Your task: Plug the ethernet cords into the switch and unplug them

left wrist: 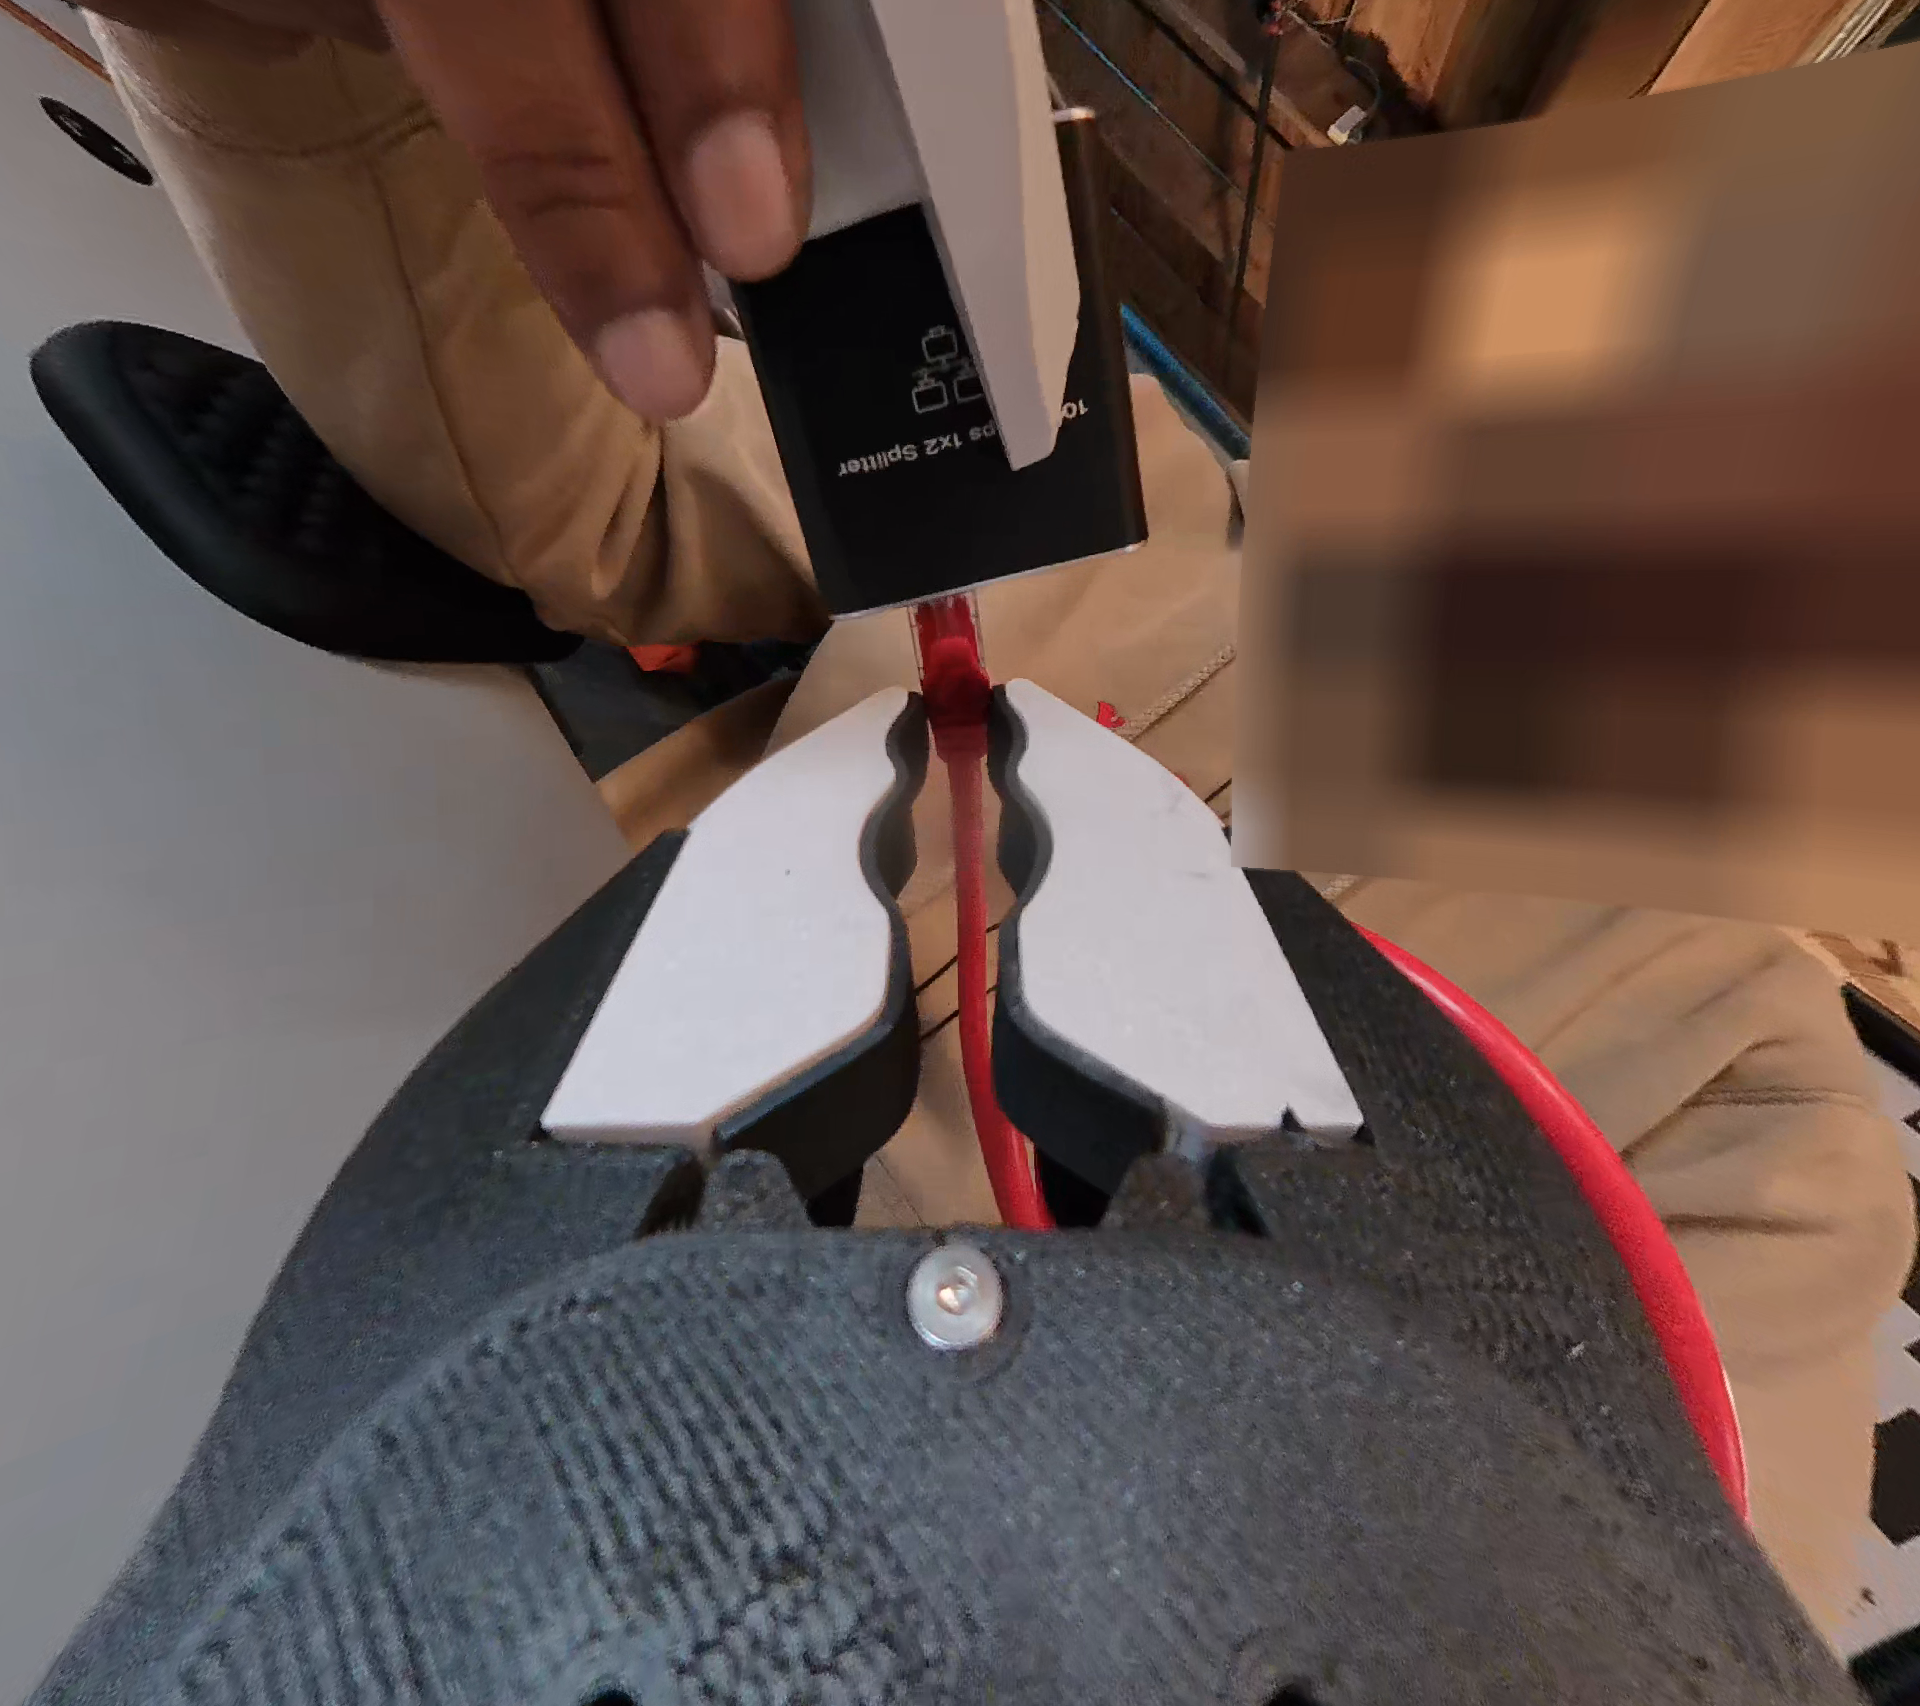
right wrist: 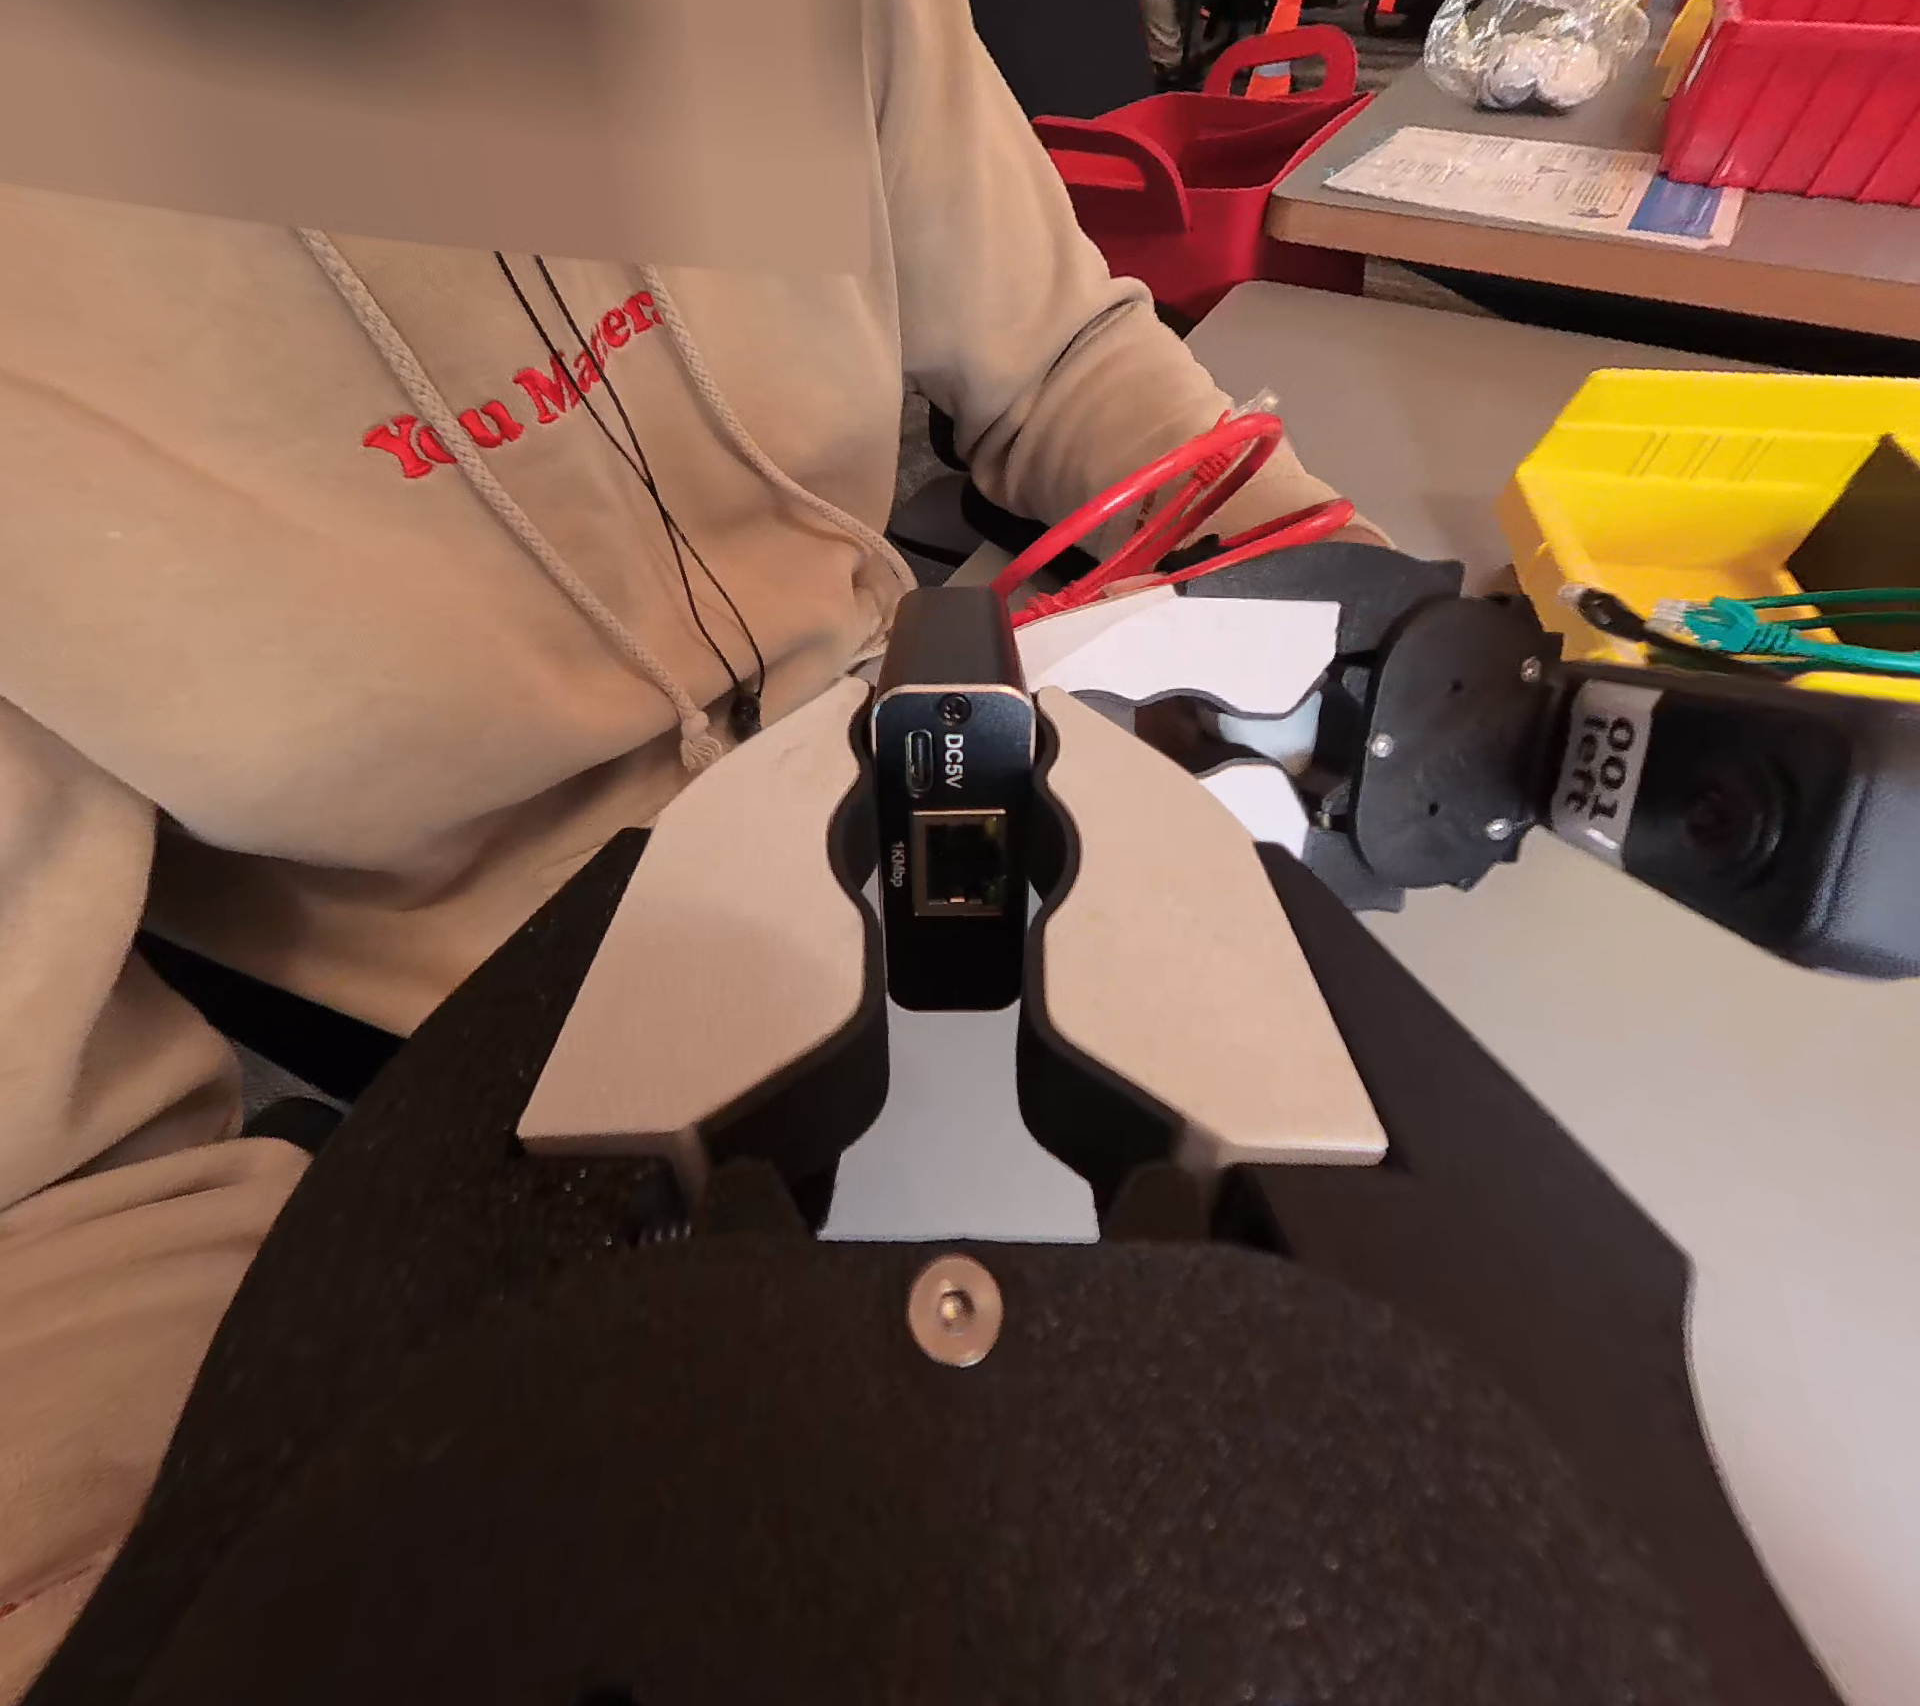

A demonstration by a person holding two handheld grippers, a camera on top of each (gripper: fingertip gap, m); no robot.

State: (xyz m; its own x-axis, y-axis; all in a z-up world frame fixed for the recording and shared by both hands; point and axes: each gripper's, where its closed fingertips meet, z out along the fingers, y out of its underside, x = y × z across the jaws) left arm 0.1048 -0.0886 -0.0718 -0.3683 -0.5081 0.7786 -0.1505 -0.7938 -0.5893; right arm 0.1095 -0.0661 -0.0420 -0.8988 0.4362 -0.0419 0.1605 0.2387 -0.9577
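Observation:
A small black switch box [left wrist: 956,430] hangs in the air, held by my right gripper [right wrist: 954,711], which is shut on its sides; its end with an empty port [right wrist: 961,861] faces the right wrist camera. My left gripper [left wrist: 958,706] is shut on the red plug [left wrist: 948,669] of a red ethernet cord [left wrist: 977,981], whose clear tip sits in the switch's lower port. The cord runs back between the fingers and loops right [right wrist: 1174,503]. The left gripper also shows in the right wrist view [right wrist: 1195,669]. A green ethernet cord [right wrist: 1756,633] lies by a yellow bin.
A person in a beige hoodie [right wrist: 416,617] sits close behind the switch, one hand [left wrist: 582,129] near it. A grey table [right wrist: 1662,1137] carries a yellow bin [right wrist: 1683,493]. Red and yellow bins [right wrist: 1808,67], a foil bag and a red tote stand farther back. About 4 cm separates my left fingertips from my right.

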